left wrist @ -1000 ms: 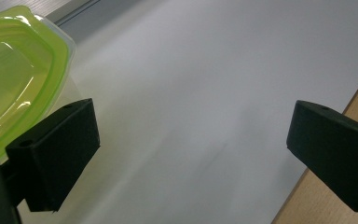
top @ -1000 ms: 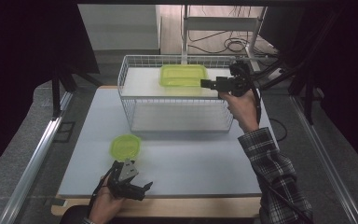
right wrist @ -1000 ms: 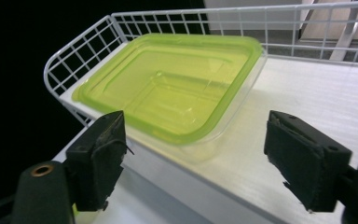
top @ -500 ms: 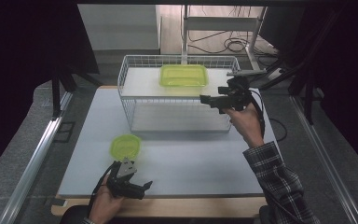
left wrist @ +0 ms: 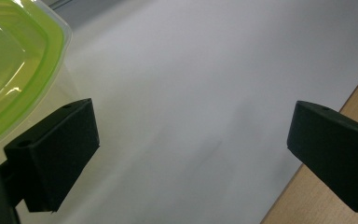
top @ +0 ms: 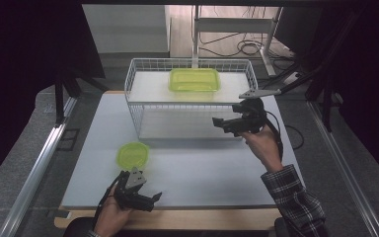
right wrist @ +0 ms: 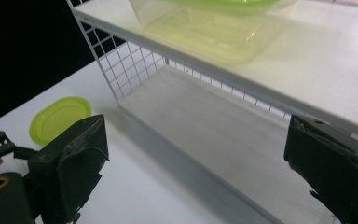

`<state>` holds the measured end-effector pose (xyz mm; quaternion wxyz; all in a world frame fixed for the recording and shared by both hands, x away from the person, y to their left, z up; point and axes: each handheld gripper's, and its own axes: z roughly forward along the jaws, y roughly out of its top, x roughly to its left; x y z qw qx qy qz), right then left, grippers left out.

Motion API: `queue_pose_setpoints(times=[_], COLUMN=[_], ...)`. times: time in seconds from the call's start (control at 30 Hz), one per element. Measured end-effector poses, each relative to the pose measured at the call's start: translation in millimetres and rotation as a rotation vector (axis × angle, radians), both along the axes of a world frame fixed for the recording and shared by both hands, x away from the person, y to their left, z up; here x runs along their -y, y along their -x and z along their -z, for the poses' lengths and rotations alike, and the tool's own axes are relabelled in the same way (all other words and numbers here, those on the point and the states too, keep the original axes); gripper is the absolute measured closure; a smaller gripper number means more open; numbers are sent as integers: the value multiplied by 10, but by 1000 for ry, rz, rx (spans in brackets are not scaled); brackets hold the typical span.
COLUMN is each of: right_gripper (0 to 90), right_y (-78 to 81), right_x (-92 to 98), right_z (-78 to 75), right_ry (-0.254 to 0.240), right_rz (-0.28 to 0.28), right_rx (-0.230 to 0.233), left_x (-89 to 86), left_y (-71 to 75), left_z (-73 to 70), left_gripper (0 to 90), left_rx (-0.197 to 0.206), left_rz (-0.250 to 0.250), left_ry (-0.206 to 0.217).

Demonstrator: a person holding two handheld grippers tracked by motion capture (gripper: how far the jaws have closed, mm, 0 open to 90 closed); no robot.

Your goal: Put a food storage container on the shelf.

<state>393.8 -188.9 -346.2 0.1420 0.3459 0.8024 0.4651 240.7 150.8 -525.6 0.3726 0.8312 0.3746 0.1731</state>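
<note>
Green-lidded rectangular container (top: 195, 79), resting on the upper shelf of the white wire rack (top: 139, 118) at the far middle of the table (top: 202, 173). Its clear plastic walls suggest a light, fairly stiff and somewhat slippery body; the firmest hold is judged to be across the lid rim or the short sides, where the pads can bite without bowing the walls. A second, rounded green container (top: 133, 155) stands on the table in front of the rack, at the near left.

Right gripper (top: 225, 123): held level in front of the rack's right end, apart from the rectangular container; its jaws have just been opening, stand wide and hold nothing, the shelf edge visible between them in the right gripper view.

Left gripper (top: 145, 197): low at the near edge, just near of the rounded container, jaws wide apart and empty, forearm entering from below.
</note>
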Motion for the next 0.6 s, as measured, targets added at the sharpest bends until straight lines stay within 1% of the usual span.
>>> queue_pose_setpoints(times=[0.1, 0.13, 0.2, 0.23, 0.33, 0.37, 0.4, 0.43, 0.47, 0.5, 0.53, 0.6], right_gripper=[59, 55, 54, 51, 46, 46, 43, 43, 42, 42, 40, 37], right_y=[29, 64, 76, 111, 154, 154, 187, 187, 225, 225, 262, 274], right_x=[14, 37, 47, 71, 101, 101, 124, 124, 152, 152, 175, 183], right_z=[45, 95, 111, 163, 227, 227, 278, 278, 344, 344, 407, 431], right_ry=[9, 13, 15, 16, 21, 21, 24, 24, 28, 28, 30, 30], right_rz=[-1, -2, -3, -4, -4, -4, -3, -3, 0, 0, 1, 2], right_rx=[-1, 1, -2, -8, -12, -12, -13, -13, -18, -18, -25, -26], left_x=[4, 6, 7, 8, 6, 6, 6, 5, 3, 3, 4, 4], left_y=[-1, -3, -4, -4, -3, -3, -3, -4, -5, -5, -5, -4], left_z=[1, 3, 4, 5, 1, 1, 1, 1, 1, 1, 1, 1], left_gripper=[13, 10, 10, 7, 5, 4, 4, 4, 3, 3, 2, 2], left_rx=[-7, -10, -12, -12, -10, -10, -9, -9, -9, -9, -8, -8], left_rz=[-2, -4, -6, -8, -10, -10, -12, -12, -13, -13, -15, -15], left_ry=[2, 0, -1, 0, 0, 0, 0, 0, 0, 0, -3, -5])
